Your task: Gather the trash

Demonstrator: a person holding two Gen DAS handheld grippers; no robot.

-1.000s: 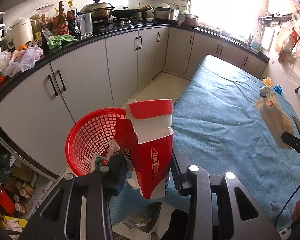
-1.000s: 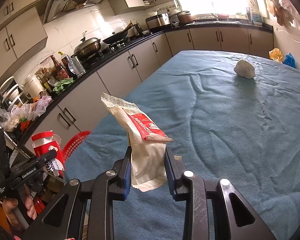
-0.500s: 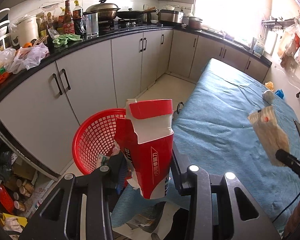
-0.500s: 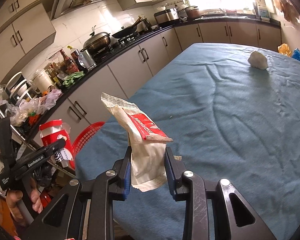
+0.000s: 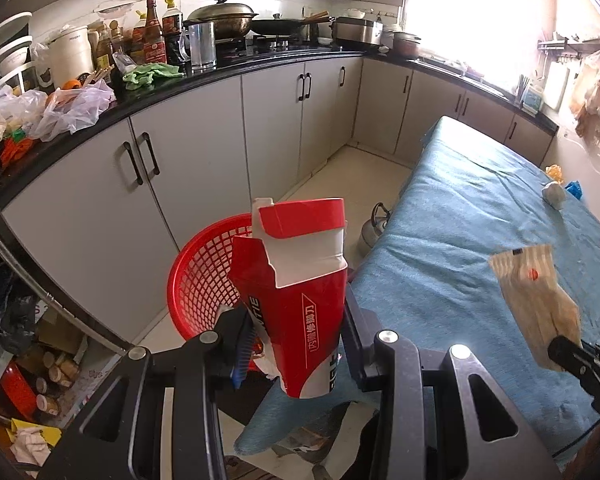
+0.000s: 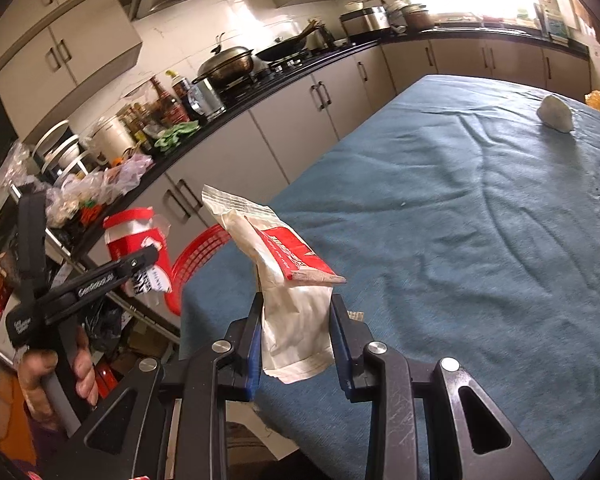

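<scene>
Trash is in both grips: the left gripper (image 5: 296,344) pinches a torn red carton (image 5: 296,292) above the red basket (image 5: 204,280), while the right gripper (image 6: 296,340), clamping a paper packet (image 6: 292,304), has drifted over the blue table (image 6: 480,220) toward the basket, so both drops look imminent.

A torn red and white box (image 5: 300,300) stands up in the air, its top ripped open and its bottom crushed. It is held just above the near rim of a red basket (image 5: 204,276). The red basket sits on the floor beside the blue table (image 6: 480,220). A white and tan bag (image 6: 288,280) with a red label is held up over the table's near end. A white paper ball (image 6: 556,114) lies far off on the table.
</scene>
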